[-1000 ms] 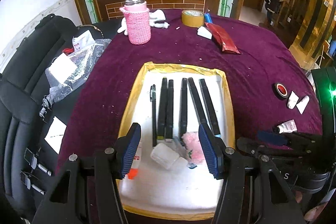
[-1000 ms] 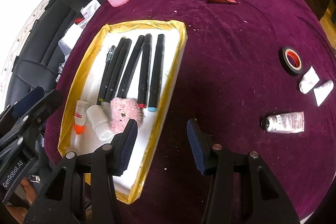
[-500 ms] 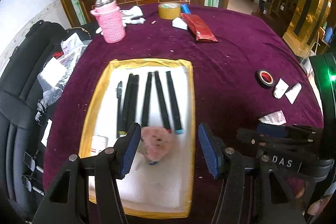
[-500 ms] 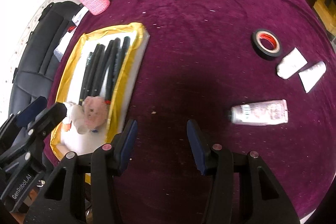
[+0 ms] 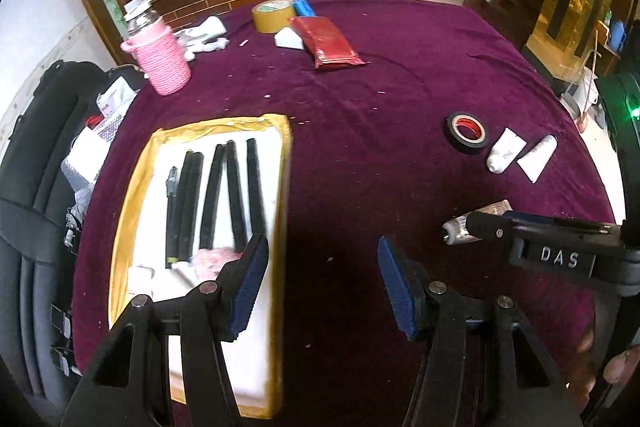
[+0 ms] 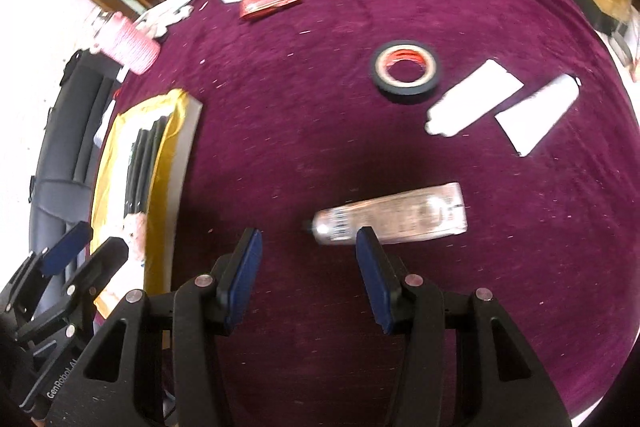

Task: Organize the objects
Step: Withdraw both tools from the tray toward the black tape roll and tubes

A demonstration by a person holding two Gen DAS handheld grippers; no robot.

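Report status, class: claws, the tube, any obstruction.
Both claws, left claw and right claw, open, empty. Silver tube flat on the purple cloth, just ahead of right claw. Nothing in the way.

The desk (image 5: 400, 99) wore a deep purple velvet cloth flecked with pale crumbs. The tray (image 5: 136, 187) at the left was white inside with a yellow-gold rim and held black pens (image 5: 236, 195). The far cup (image 5: 162, 61) was pink knit, the packet (image 5: 332, 41) red, the tape roll (image 6: 406, 71) black with a red core. Both tongs (image 6: 306, 275) were black with blue pads (image 6: 370, 263).
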